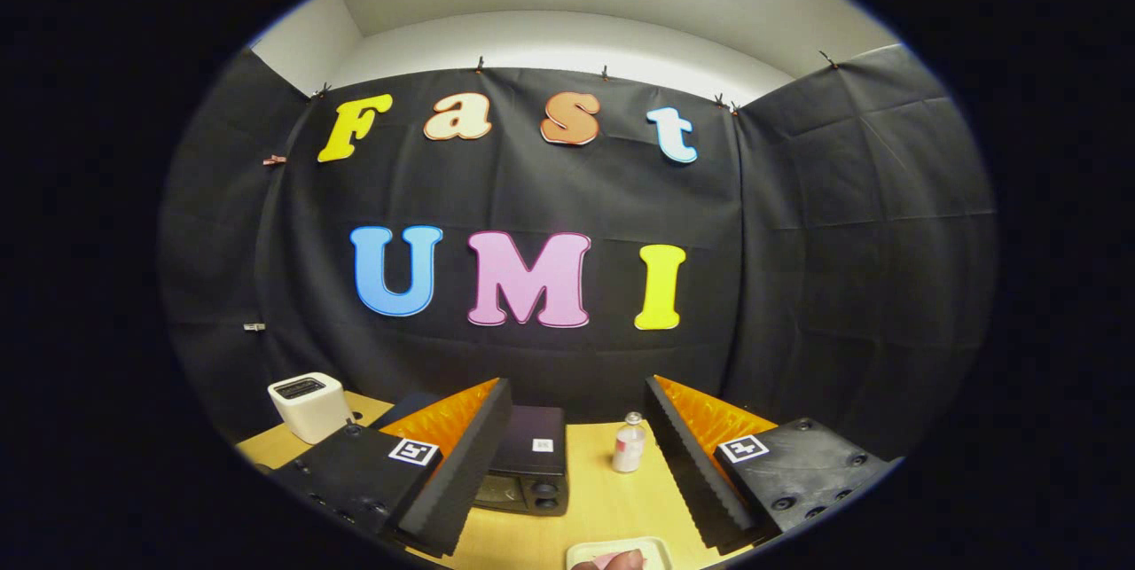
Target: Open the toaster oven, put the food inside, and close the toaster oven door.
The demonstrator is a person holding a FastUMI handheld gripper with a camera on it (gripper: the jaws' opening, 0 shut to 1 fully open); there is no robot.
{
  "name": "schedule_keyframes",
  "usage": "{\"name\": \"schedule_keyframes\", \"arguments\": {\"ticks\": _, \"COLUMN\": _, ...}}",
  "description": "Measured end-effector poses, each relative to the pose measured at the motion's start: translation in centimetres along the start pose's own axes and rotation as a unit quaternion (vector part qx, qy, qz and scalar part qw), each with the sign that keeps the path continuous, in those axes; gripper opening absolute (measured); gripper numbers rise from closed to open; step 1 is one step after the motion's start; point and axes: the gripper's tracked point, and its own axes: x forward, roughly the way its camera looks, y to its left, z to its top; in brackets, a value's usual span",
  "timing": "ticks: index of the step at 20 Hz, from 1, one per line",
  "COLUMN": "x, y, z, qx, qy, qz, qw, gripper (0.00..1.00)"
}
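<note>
Two fingers (567,464) stand wide apart at the bottom of the frame, gripping nothing, held above the worktop (594,499). Nearest, at the bottom centre just below the gap between them, a pale tray (581,552) carries the food (612,559), of which just a pinkish-brown edge shows. Farther on, the toaster oven (528,464) sits lower centre, partly hidden behind the left finger, its door apparently not yet opened. Just right of it stands a small bottle (629,444), between the fingers. At lower left, farther back, rests a white box (309,406). Reaching for the door handle could, I judge, sweep the right finger into the bottle and topple it. With the handle hidden, the fingers may also miss it.
</note>
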Motion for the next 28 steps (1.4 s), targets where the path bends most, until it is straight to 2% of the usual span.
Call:
{"name": "schedule_keyframes", "arguments": {"ticks": 5, "x": 2.2, "y": 7.4, "z": -2.0, "qx": 0.025, "qy": 0.001, "qz": 0.028, "qw": 0.999, "gripper": 0.98}}
{"name": "schedule_keyframes", "arguments": {"ticks": 10, "x": 4.9, "y": 12.5, "z": -8.0, "qx": 0.023, "qy": 0.049, "qz": 0.037, "qw": 0.998, "gripper": 0.99}}
{"name": "schedule_keyframes", "arguments": {"ticks": 20, "x": 8.7, "y": 17.1, "z": -20.0, "qx": 0.008, "qy": 0.155, "qz": 0.033, "qw": 0.987, "gripper": 0.99}}
{"name": "schedule_keyframes", "arguments": {"ticks": 28, "x": 10.0, "y": 17.2, "z": -25.7, "qx": 0.016, "qy": 0.223, "qz": 0.005, "qw": 0.975, "gripper": 0.99}}
